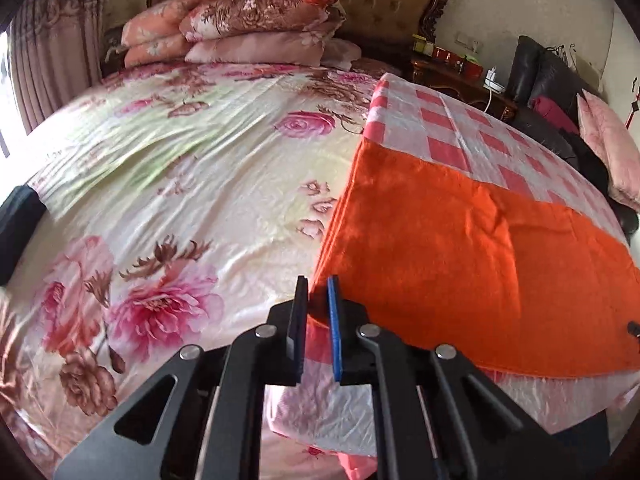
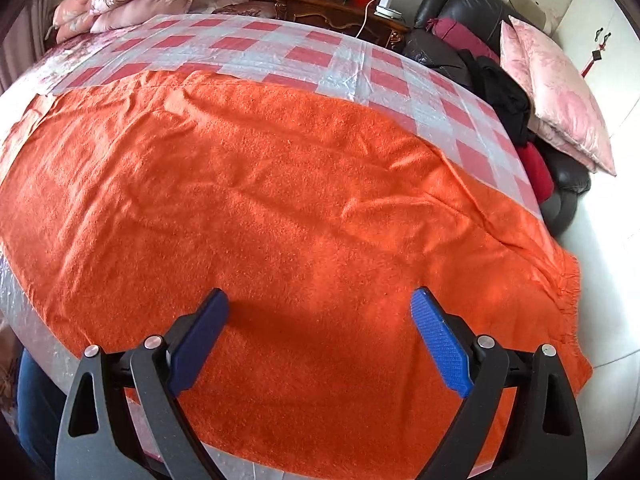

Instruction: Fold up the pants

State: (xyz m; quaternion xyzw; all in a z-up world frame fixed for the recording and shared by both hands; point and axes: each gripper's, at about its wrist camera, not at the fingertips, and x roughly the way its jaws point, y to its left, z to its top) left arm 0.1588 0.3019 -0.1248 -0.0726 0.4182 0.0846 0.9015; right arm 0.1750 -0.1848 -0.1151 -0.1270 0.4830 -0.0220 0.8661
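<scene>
Orange fleece pants (image 1: 460, 248) lie flat on a pink-and-white checked plastic sheet (image 1: 452, 120) on the bed. In the left wrist view my left gripper (image 1: 318, 286) is nearly closed on the near left corner of the pants, with orange cloth between the fingers. In the right wrist view the pants (image 2: 260, 184) fill the frame, with the gathered waistband at the right edge (image 2: 568, 280). My right gripper (image 2: 320, 300) is wide open just above the cloth, empty.
A floral bedsheet (image 1: 180, 184) covers the bed's left side. Stacked quilts (image 1: 248, 24) lie by the headboard. A wooden nightstand (image 2: 340, 12) and a black sofa (image 2: 460, 12) with pink cushions (image 2: 556, 92) and dark clothes stand beyond the right edge.
</scene>
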